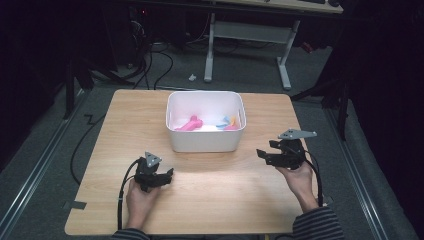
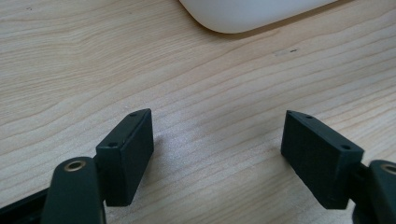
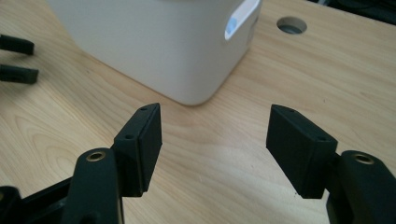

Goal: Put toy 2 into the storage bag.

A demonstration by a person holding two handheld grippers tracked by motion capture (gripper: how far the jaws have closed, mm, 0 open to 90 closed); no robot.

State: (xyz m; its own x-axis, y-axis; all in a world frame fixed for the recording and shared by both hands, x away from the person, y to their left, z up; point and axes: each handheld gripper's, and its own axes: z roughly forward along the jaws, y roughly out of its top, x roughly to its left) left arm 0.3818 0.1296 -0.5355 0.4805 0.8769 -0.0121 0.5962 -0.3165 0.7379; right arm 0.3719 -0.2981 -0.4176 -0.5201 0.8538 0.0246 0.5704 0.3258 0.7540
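White bin (image 1: 205,140) between both grippers

Place: a lab or recording workspace, darkened around the edges.
Table: a wooden table (image 1: 200,200) is lit from above.
Floor: grey carpet is crossed by loose black cables (image 1: 150,70).
Background: a white-legged desk (image 1: 247,35) is seen behind.

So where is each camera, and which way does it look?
High view: above the person's side, looking forward and down at the table and bin; both hands and tools show.
Left gripper view: on the left tool, facing the tabletop; open jaws show.
Right gripper view: on the right tool, facing the bin.
All share the bin.
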